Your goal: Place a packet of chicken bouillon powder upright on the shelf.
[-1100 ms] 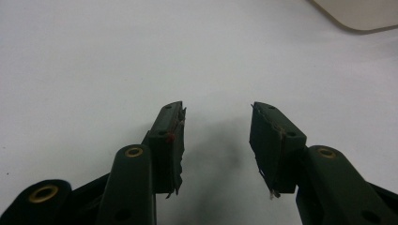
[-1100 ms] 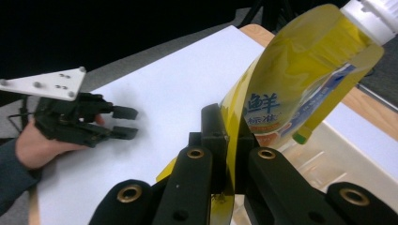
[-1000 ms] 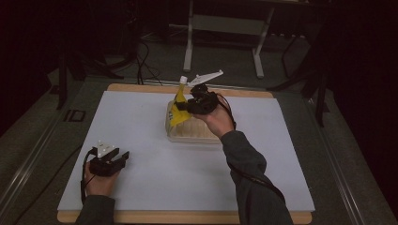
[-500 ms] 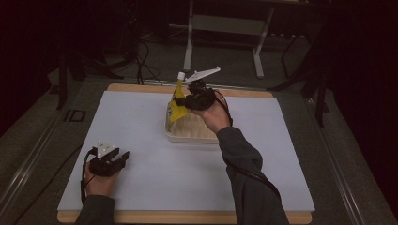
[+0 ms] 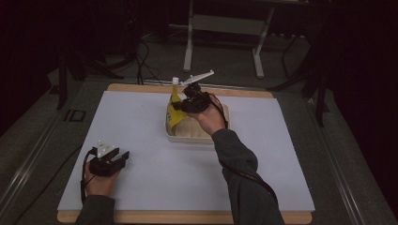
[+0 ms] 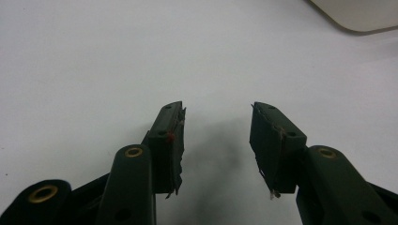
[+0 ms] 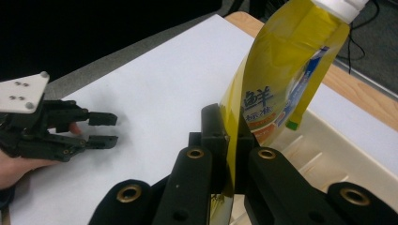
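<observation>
Two grippers: I hold one in each hand, and the right one is doing the work.
Right gripper (image 7: 230,154): jaws pressed together on the lower edge of the yellow pouch (image 7: 281,75); I pinch it flat, with the white cap at the top.
Yellow pouch: raised above the cream tray (image 5: 220,136), over its far left corner, leaning a little, bottom clear of the tray floor as far as I can tell.
Cream tray: near the far edge of the counter (image 5: 141,122), past its middle; ribbed floor, with nothing else I can make out inside.
Left gripper (image 5: 112,157): well apart from the tray at the near left, jaws spread, nothing between them, resting low over the white sheet.
Step in hand: I judge the pouch is mid-carry at the tray, either going in or coming out; I cannot tell which.
Next move: keep the pinch firm on the thin, slippery film, and clear the tray wall before setting the pouch down.
</observation>
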`<control>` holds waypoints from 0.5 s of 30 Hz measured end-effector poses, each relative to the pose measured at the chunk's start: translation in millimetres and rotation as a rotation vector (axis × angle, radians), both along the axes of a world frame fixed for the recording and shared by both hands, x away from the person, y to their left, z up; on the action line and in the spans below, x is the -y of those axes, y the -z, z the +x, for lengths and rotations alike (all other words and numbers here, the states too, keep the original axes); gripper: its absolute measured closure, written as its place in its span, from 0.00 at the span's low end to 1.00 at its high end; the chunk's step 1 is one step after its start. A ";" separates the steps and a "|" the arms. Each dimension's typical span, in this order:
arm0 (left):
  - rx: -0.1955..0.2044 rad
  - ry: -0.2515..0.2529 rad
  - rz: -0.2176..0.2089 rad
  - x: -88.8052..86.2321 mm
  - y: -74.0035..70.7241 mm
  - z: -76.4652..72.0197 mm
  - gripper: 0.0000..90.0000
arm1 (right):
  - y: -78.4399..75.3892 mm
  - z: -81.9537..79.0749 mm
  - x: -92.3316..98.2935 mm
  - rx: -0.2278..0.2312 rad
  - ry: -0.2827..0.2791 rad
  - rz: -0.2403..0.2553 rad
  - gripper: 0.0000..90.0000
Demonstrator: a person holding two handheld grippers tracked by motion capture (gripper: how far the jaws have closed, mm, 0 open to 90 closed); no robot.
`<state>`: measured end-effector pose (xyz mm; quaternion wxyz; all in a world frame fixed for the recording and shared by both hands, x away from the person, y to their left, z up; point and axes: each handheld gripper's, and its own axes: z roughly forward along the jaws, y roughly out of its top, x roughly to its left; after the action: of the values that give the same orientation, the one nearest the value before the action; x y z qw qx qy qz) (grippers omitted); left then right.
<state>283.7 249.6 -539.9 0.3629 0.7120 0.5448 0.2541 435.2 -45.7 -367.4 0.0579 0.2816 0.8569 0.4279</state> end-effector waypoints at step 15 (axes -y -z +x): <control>0.001 0.001 0.003 0.0 -0.1 -0.2 0.60 | 17.4 9.1 -2.1 -0.066 0.098 -0.006 0.99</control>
<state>283.5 249.6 -539.9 0.3624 0.7126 0.5439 0.2550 444.2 -43.6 -384.8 0.0513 0.3368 0.8448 0.4126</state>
